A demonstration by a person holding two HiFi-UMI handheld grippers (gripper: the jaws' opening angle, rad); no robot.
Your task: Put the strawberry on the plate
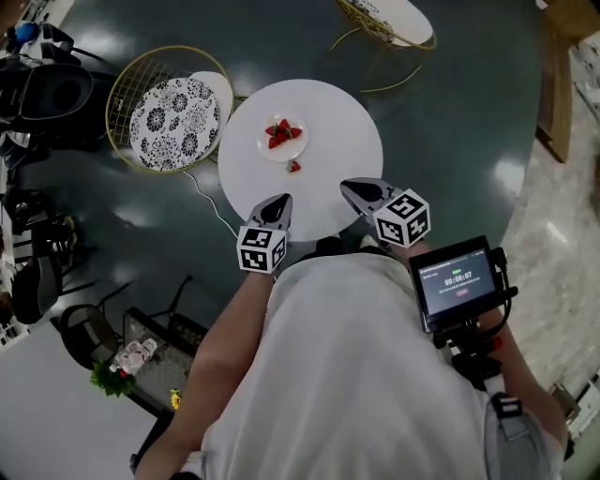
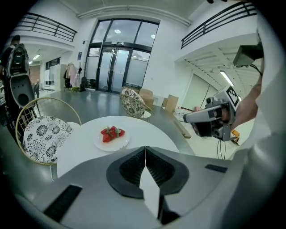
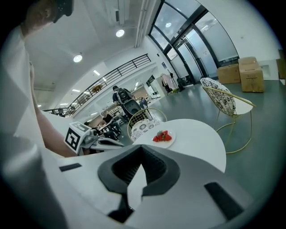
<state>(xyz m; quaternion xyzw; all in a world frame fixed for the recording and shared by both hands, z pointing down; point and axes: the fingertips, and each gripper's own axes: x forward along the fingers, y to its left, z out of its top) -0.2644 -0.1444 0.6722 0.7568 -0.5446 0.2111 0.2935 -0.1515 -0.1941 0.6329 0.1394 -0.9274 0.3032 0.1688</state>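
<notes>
One strawberry (image 1: 294, 167) beside plate (image 1: 280, 155), clear only in head view.

Round white table (image 1: 328, 141) with a gold wire chair (image 1: 173, 122) just beside it (floral cushion), second chair (image 1: 394, 19) farther off.

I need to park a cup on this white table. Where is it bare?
The right half of the table is bare, from the plate out to the rim, as is the far strip beyond the plate. Crowded: the plate with a loose strawberry just nearside of it, and the near edge, where the left gripper and right gripper hover, both shut.
</notes>
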